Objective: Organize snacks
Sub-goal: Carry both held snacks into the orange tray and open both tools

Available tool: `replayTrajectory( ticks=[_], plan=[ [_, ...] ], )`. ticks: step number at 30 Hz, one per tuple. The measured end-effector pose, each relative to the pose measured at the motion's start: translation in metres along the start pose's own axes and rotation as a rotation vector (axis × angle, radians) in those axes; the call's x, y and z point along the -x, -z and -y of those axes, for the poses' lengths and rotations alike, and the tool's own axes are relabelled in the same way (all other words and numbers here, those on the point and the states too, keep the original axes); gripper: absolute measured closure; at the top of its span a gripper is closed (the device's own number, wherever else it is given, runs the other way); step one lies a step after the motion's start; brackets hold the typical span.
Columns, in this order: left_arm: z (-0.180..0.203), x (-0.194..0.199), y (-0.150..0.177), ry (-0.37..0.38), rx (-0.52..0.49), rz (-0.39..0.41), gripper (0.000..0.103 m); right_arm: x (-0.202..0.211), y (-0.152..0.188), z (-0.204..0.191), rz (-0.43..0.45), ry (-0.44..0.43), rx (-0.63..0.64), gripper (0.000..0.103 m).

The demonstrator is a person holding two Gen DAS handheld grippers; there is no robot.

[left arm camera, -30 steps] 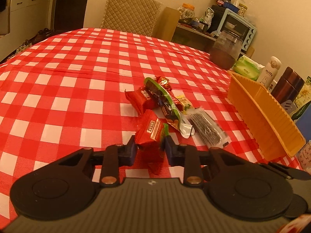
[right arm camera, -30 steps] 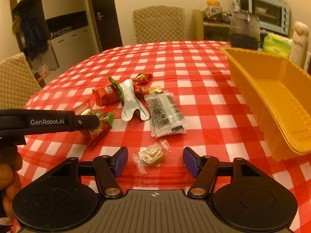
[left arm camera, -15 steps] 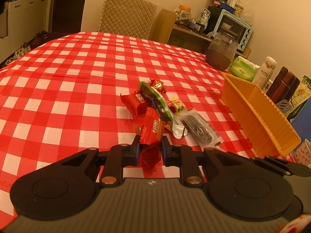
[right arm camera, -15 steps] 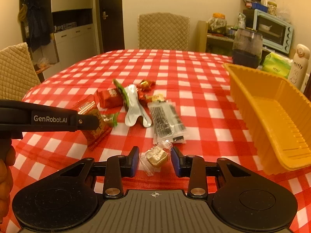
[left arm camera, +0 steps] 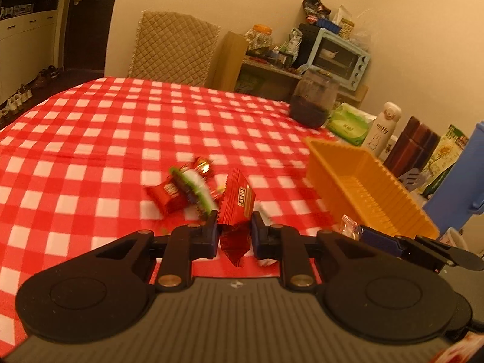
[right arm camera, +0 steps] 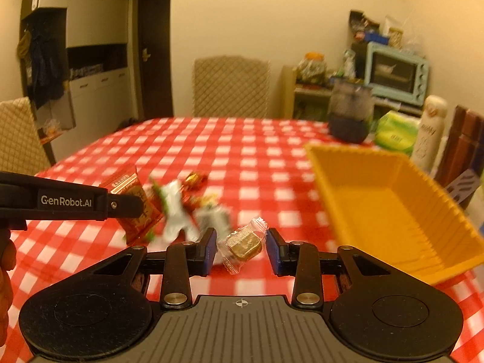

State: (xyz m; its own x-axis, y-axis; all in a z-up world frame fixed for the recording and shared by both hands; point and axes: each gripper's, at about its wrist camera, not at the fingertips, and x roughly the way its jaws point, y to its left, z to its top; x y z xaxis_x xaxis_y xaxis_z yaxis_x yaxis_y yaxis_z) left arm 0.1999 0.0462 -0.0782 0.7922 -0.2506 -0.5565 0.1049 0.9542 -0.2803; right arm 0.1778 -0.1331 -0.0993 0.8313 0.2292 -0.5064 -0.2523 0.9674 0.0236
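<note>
Toaster oven (left arm camera: pixel 340 57), dark jar (left arm camera: pixel 314 103), quilted chair (left arm camera: pixel 174 47).

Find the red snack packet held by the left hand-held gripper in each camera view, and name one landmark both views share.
Left wrist view: the red snack packet stands lower centre, pinched in the left hand-held gripper.
Right wrist view: same packet at left middle, partly behind the black finger marked GenRobot.AI.
Shared landmark: the orange basket, on the right in both views.
</note>
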Motion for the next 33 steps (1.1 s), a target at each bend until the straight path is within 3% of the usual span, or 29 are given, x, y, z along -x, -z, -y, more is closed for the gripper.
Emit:
replayTrajectory(
  ticks=[10, 17, 22, 33],
  plan=[
    [0.070, -0.016, -0.041, 0.167, -0.041, 0.047, 0.084, 0.021, -0.031, 0.078, 0.065, 0.151, -0.071, 0.067],
    [0.126, -0.045, -0.050, 0.270, -0.120, 0.012, 0.084, 0.027, -0.035, 0.138, 0.062, 0.222, -0.133, 0.067],
    [0.150, -0.068, -0.046, 0.301, -0.159, -0.028, 0.084, 0.021, -0.026, 0.172, 0.034, 0.243, -0.227, 0.067],
    [0.161, -0.106, -0.027, 0.322, -0.178, -0.124, 0.081, 0.007, -0.020, 0.186, -0.013, 0.239, -0.304, 0.067]
  ],
)
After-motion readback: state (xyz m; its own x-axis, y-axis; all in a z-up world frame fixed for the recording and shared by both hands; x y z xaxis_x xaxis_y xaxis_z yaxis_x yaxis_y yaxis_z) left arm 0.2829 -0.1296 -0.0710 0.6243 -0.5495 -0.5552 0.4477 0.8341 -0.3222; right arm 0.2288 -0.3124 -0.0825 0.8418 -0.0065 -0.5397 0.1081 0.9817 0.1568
